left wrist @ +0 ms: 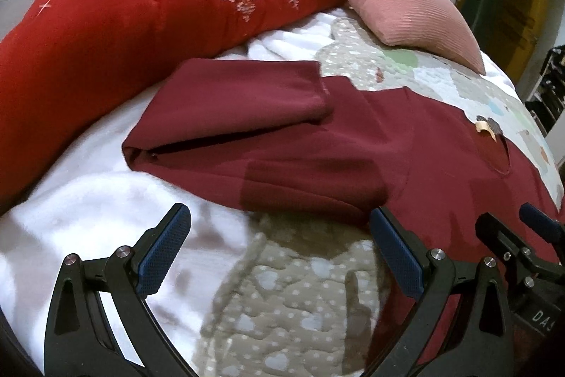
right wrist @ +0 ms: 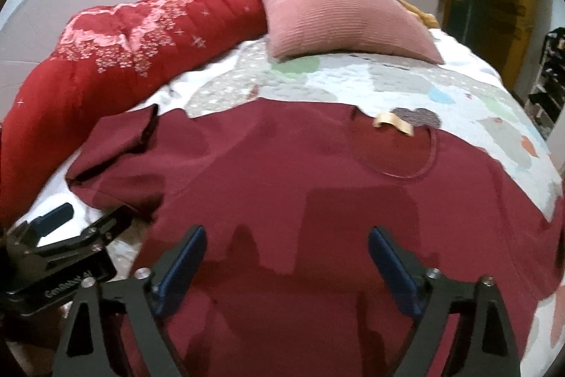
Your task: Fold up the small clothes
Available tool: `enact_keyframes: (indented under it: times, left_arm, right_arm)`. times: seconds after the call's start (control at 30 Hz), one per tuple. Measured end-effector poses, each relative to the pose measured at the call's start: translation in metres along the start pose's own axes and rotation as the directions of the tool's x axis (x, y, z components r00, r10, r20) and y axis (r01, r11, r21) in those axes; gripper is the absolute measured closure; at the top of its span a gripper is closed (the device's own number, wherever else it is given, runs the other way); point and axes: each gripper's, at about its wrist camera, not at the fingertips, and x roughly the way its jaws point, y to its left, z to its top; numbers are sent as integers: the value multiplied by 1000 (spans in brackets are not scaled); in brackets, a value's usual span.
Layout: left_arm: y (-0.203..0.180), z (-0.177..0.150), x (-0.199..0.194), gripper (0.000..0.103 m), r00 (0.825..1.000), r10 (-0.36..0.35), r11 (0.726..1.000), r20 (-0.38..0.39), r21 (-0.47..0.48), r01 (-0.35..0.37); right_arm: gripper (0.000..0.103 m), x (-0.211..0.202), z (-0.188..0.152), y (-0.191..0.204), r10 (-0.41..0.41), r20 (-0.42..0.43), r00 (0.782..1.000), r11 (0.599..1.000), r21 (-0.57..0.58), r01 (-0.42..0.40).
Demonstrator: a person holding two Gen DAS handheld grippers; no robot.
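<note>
The maroon shirt is lying flat on the bed, its long axis running left to right across the scene, with the collar and label at the far edge and the hem at the near edge under the tools. The left sleeve is already lying folded in over the body, making a thicker band on the left. The right gripper is hanging directly over the near middle of the cloth, its fingers standing wide apart with nothing between them and not pressing on the fabric. The left gripper is hovering just off the shirt's near left edge, over the patterned quilt, fingers spread wide and holding nothing; its right finger is just beside the folded part. The right hand is therefore nearer the unfolded side, which stretches away to the right, so the next fold probably falls to it. Far beyond, a red duvet and a pink pillow are lying well apart from the shirt, blocking nothing.
</note>
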Motion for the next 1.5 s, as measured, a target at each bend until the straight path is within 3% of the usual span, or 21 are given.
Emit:
enact_keyframes:
  times: [0.17,0.3,0.37,0.6,0.8,0.83,0.9,0.97,1.03,1.13,1.2,1.27,1.4,1.5]
  left_arm:
    - [13,4,0,1,1000,19,1000,1,-15,-19]
    - [33,9,-1,1,998,65,996,12,-59,-64]
    - [47,10,-2,1,997,76,993,9,-97,-74]
    - [66,10,10,1,996,87,982,-31,-165,-91]
    - [73,9,12,1,994,102,980,-26,-168,-105]
    - [74,10,14,1,995,99,980,-34,-173,-103]
    - [75,10,17,1,994,97,979,-43,-178,-103]
    - [76,10,18,1,994,95,978,-47,-182,-102]
    - [76,10,19,1,994,98,978,-48,-181,-106]
    - [74,11,20,1,993,107,978,-50,-174,-114]
    - [75,11,20,1,993,107,978,-50,-175,-114]
    - [75,11,19,1,993,111,978,-38,-174,-116]
    - [72,12,12,1,993,115,979,-6,-170,-114]
    - [65,10,1,1,997,72,986,32,-153,-66]
  right_arm:
    - [14,10,3,12,18,-9,1000,999,-27,-18]
    - [27,15,11,23,71,-11,997,996,-54,-72]
    - [28,16,18,29,109,-6,994,992,-66,-109]
    - [30,34,59,59,297,-5,955,954,-44,-297]
    - [30,74,75,98,345,-77,935,936,-46,-349]
    - [32,82,75,103,349,-91,933,934,-42,-354]
    - [48,95,75,110,378,-123,918,923,-24,-384]
    - [52,105,75,116,397,-134,908,916,-11,-401]
    - [59,107,78,119,394,-122,911,917,-14,-398]
    - [85,108,81,122,373,-114,921,924,-39,-380]
    - [94,98,83,116,381,-90,920,921,-49,-386]
    - [101,81,87,108,393,-60,918,917,-49,-396]
    - [101,29,99,90,396,44,917,916,-90,-391]
    - [101,-7,110,68,362,125,924,931,-96,-352]
